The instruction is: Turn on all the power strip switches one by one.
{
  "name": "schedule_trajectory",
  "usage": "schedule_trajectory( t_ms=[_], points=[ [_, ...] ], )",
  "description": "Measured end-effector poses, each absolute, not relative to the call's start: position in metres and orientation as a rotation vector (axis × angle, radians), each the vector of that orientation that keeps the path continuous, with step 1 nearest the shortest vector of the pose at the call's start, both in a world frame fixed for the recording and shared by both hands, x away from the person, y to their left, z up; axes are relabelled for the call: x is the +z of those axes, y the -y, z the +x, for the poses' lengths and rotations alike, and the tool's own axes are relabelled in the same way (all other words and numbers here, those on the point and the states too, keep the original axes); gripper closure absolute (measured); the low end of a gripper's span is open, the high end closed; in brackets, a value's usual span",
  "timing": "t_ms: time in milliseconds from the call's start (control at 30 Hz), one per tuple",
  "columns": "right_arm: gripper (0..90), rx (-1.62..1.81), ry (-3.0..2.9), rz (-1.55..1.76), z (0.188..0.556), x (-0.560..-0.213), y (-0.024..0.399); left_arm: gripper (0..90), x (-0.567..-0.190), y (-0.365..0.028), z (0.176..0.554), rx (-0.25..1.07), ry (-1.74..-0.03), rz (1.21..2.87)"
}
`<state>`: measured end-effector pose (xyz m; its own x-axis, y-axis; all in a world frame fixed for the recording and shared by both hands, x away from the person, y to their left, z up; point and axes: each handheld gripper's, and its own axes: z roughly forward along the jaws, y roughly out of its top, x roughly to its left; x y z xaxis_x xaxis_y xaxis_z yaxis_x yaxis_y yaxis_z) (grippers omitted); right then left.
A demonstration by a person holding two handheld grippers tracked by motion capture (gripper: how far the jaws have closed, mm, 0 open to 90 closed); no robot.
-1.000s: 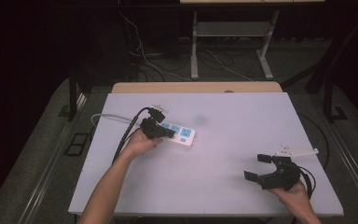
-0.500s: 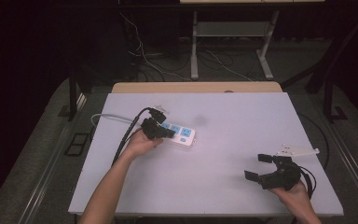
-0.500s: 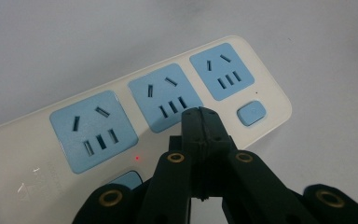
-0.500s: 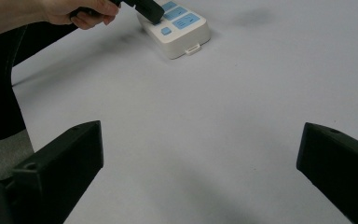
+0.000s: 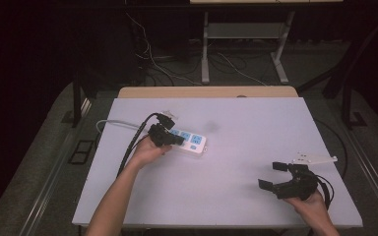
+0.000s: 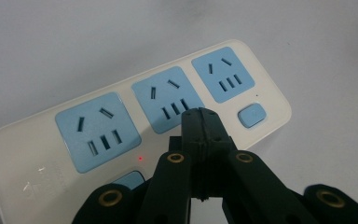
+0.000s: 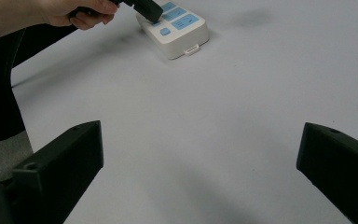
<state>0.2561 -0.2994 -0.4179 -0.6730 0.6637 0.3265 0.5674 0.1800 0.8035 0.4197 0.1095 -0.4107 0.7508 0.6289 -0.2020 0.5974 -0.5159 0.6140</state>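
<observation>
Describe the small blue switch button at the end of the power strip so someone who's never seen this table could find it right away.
On the pale grey table, find the white plastic power strip under the left gripper, whose jaws are shut. At the strip's rounded end, past the third blue socket panel, sits the small blue switch button. Unlike the socket panels, it is a plain rounded rectangle with no slots.

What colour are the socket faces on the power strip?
Light blue, on a cream-white power strip; clearest in the left gripper view.

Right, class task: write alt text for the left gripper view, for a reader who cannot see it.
The left gripper, its black jaws shut together, hovers over a cream plastic power strip with three pale blue socket panels, lying on a white table. A small red indicator light glows on the strip.
</observation>
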Motion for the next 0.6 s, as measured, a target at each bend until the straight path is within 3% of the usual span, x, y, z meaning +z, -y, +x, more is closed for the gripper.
schedule_trajectory(
  t_ms=[600],
  points=[
    [0.3, 1.523, -2.335, 1.225, 0.256, -0.418, 0.299, 89.6, -0.389, -0.104, 0.416, 0.091, -0.856, 2.241]
  ],
)
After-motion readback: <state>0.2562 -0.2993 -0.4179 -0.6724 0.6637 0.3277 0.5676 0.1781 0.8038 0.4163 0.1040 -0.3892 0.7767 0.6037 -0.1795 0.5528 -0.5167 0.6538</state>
